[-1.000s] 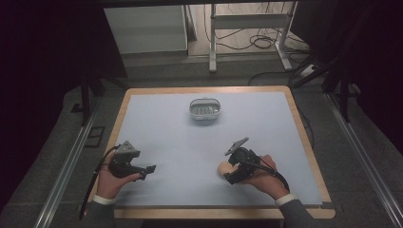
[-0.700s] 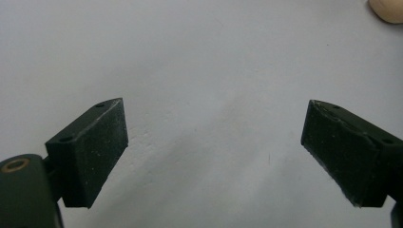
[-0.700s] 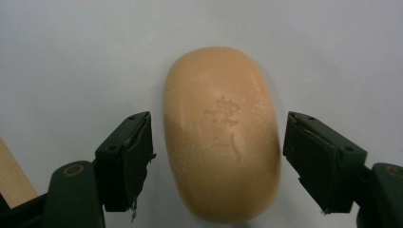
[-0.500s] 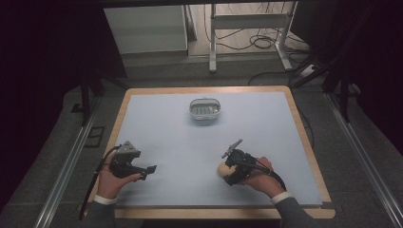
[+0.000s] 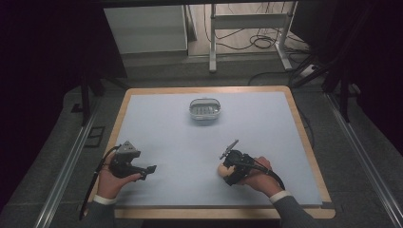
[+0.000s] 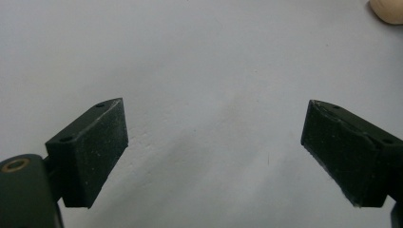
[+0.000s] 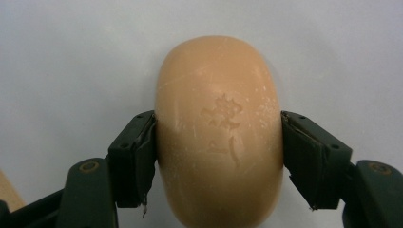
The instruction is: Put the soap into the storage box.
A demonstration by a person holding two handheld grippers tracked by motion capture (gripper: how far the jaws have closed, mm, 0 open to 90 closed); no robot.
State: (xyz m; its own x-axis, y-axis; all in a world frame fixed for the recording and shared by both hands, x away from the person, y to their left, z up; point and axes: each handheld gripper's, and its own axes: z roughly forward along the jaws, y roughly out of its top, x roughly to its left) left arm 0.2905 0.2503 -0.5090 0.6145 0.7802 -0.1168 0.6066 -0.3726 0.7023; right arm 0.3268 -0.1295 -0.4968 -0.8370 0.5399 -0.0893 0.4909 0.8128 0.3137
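Tan soap bar (image 7: 218, 133) pinched by right tool (image 5: 228, 167), near-right on the pale blue table (image 5: 266, 123).
Jaws press its two long sides; its long axis runs along the tool. Left tool (image 5: 148, 169) spread wide, holding nothing, near-left, with the soap well to its right. Clear dish (image 5: 205, 109) sits far-centre, ahead and left of the right tool, probably where the soap goes; the right hand (image 5: 259, 178) is the nearer.

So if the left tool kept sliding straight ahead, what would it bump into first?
Probably the soap held by the right tool, though it sits slightly off the left tool's line; before that, bare table.
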